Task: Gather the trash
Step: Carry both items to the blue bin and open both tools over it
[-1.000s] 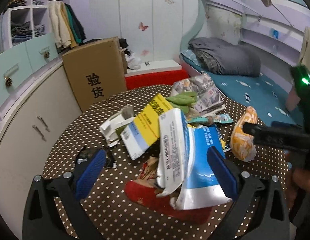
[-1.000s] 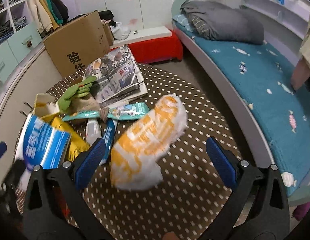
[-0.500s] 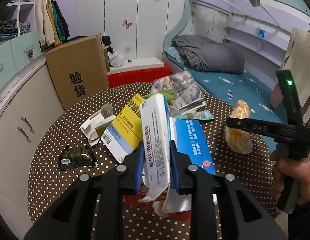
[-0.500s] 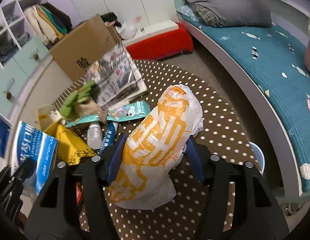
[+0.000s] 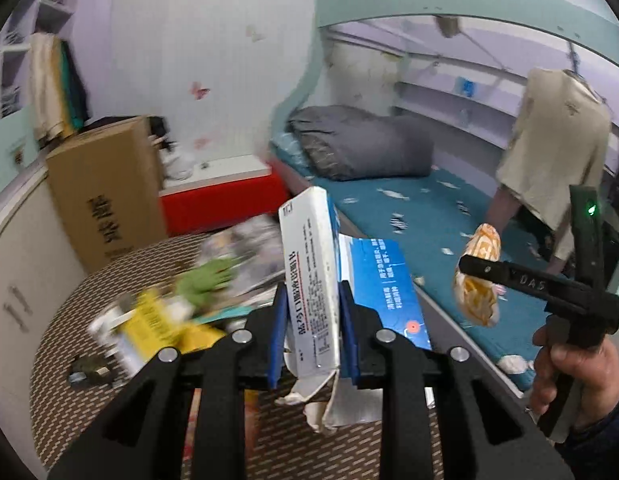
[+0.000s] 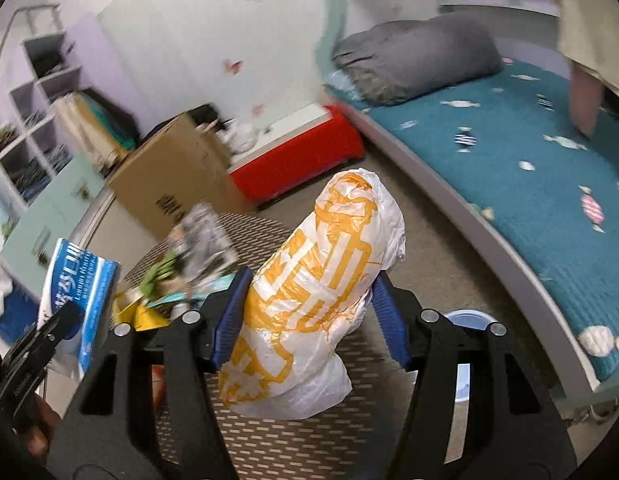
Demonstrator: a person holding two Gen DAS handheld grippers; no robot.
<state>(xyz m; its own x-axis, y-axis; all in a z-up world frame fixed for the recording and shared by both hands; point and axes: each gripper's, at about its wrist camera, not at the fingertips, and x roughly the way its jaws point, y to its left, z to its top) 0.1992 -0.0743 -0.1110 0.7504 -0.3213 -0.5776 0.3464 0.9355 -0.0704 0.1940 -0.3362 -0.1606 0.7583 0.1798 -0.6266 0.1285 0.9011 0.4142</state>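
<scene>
While both pieces of trash are carried clear of the table, the holdings are listed view by view.

Left wrist view. The left gripper (image 5: 312, 322) is clenched on a white and blue carton (image 5: 309, 280), which is pinched across its flattened sides and stands upright between the blue pads (image 5: 278, 336); its torn lower flap hangs loose below. The narrow grip is judged to suit a crushed, thin box. The dotted table (image 5: 53, 344) is seen beneath, with a yellow packet (image 5: 157, 320), a green glove (image 5: 207, 278) and magazines (image 5: 245, 244) left on it, all blurred. The right gripper (image 5: 475, 266) is seen at the right, held by a hand (image 5: 569, 376).

Right wrist view. The right gripper (image 6: 309, 316) is closed on a white and orange plastic bag (image 6: 309, 300), gripped around its middle, so that the soft bulk bulges above and below the pads. A blue bin rim (image 6: 467, 318) is partly seen below, near the bed (image 6: 529, 200); it is judged the likely destination, though this cannot be confirmed.
</scene>
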